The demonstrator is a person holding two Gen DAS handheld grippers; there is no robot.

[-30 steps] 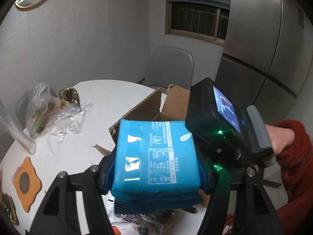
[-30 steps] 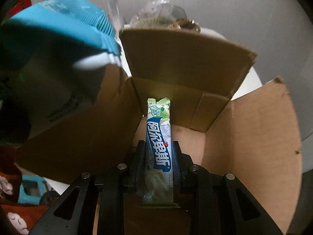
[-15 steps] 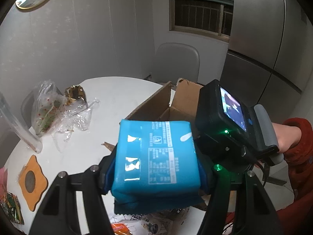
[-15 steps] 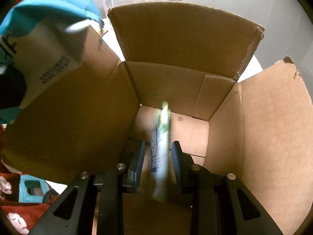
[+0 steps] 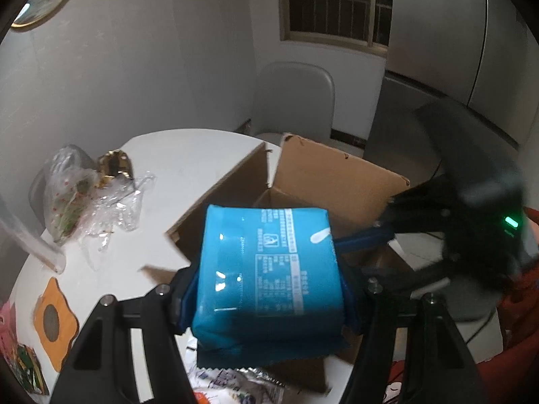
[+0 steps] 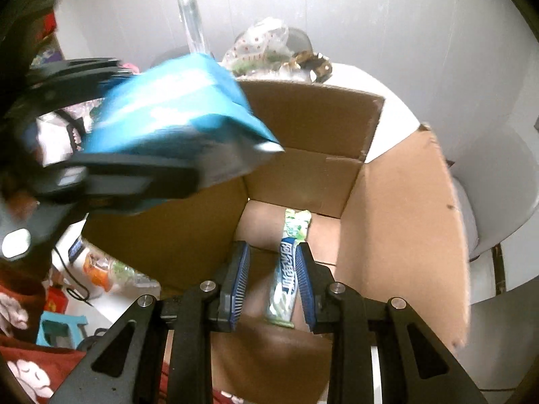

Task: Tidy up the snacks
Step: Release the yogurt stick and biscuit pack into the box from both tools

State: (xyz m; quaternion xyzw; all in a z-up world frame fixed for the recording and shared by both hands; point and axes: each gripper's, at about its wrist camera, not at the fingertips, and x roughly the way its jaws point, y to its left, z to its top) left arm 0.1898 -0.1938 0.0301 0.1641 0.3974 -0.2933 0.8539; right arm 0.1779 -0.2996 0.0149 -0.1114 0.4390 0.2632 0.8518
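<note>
My left gripper is shut on a blue snack pack and holds it over the near edge of the open cardboard box. In the right wrist view the blue pack hangs over the box's left flap. My right gripper is open above the box. A green and blue candy stick pack lies on the box floor, between the fingers and close to the right one, not gripped.
The box stands on a round white table. Clear plastic bags, a gold wrapper and an orange coaster lie at the left. More snack packets lie at the near edge. A grey chair stands behind.
My right gripper opened and let go of the candy stick pack, which now lies on the box floor. The right gripper rose a little. The left gripper still holds the blue pack by the box.
</note>
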